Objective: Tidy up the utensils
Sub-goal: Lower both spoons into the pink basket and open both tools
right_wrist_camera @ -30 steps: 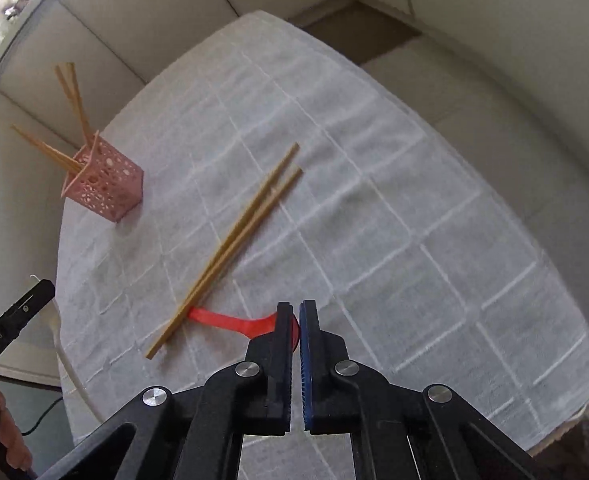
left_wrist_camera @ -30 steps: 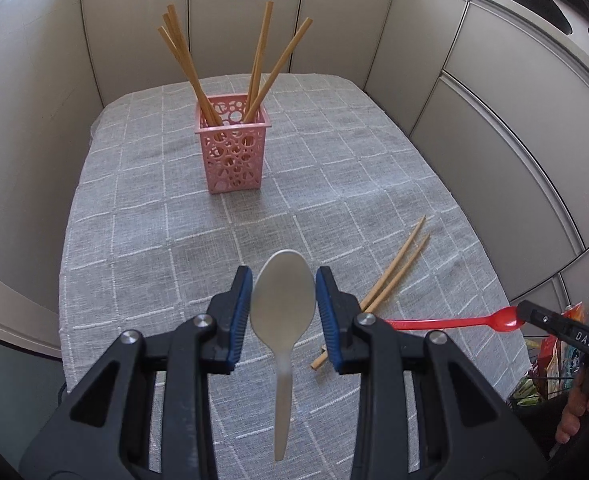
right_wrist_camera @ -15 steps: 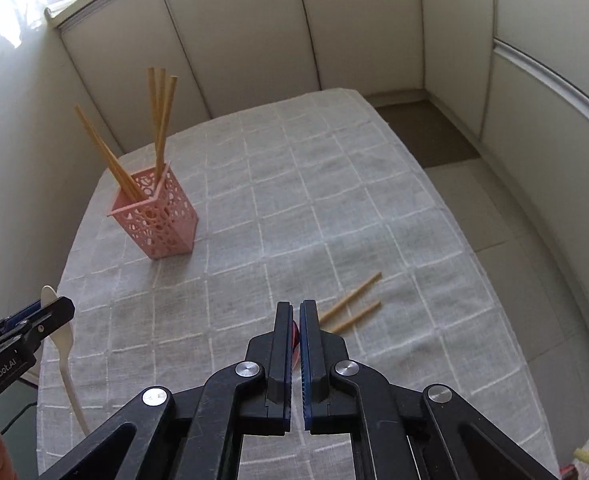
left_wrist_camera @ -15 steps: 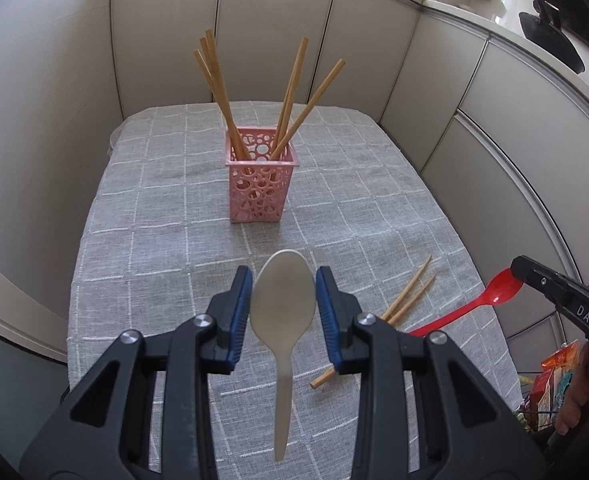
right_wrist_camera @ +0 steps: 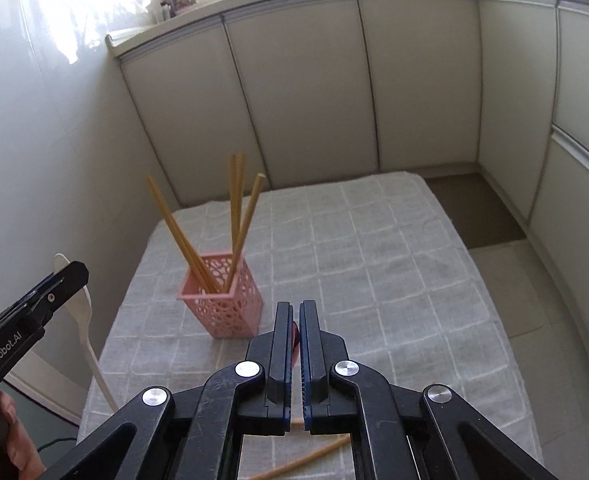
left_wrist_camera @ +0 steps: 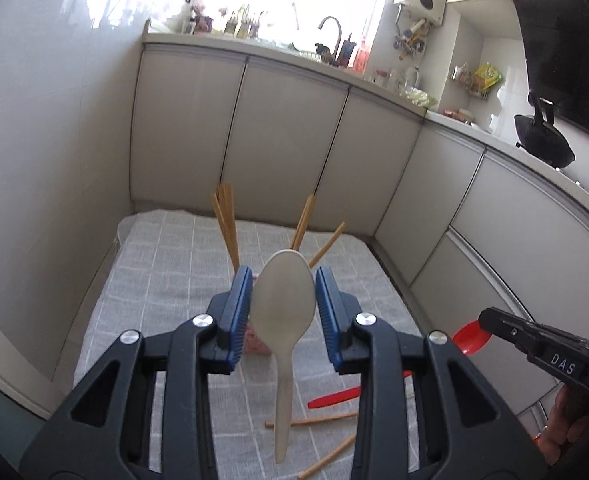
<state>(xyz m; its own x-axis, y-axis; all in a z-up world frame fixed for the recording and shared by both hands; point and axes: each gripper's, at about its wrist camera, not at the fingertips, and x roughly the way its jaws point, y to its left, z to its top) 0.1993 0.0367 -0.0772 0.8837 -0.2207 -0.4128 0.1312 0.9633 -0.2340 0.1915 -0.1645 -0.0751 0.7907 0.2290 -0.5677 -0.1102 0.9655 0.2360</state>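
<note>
My left gripper (left_wrist_camera: 283, 280) is shut on the bowl of a white spoon (left_wrist_camera: 284, 312), whose handle hangs down toward me. It is held above the table, in front of the pink basket (right_wrist_camera: 224, 304), which holds several upright chopsticks (right_wrist_camera: 236, 216). In the left wrist view the basket is almost hidden behind the spoon. My right gripper (right_wrist_camera: 296, 312) is shut on the bowl of a red spoon (left_wrist_camera: 468, 338), which shows only as a red sliver between the pads (right_wrist_camera: 294, 340). Two loose chopsticks (left_wrist_camera: 314, 420) lie on the grey checked cloth (right_wrist_camera: 374, 260) below both grippers.
Beige cabinet doors (right_wrist_camera: 302, 92) wall in the table at the back and on the right. Above them runs a counter with a tap (left_wrist_camera: 332, 28) and a black wok (left_wrist_camera: 546, 136). A bare floor strip (right_wrist_camera: 482, 212) lies right of the table. A person's hand (right_wrist_camera: 2, 440) holds each tool.
Both grippers have risen and tilted upward, each keeping its spoon. The red spoon has come up off the cloth. The basket now sits closer in both views.
</note>
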